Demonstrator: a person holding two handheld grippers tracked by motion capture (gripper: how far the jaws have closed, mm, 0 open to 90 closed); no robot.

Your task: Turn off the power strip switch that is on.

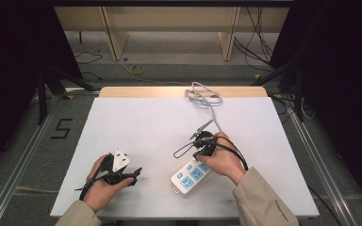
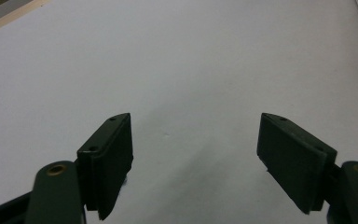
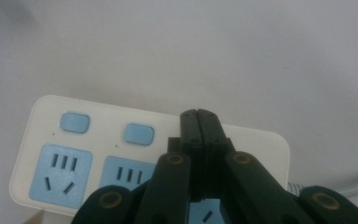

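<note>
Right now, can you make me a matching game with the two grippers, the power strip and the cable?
Things:
1. left gripper
2. right gripper
3. power strip
4. cable

States:
A. coiled at the table's far edge
B. jaws pressed together
C. white with blue sockets and buttons
D. jaws wide apart over bare table

Pairs: 1-D, 2-B, 3-C, 4-A

White power strip (image 1: 190,176) with blue sockets, flat on white table, grey cord (image 1: 206,96) coiled at far edge
</note>
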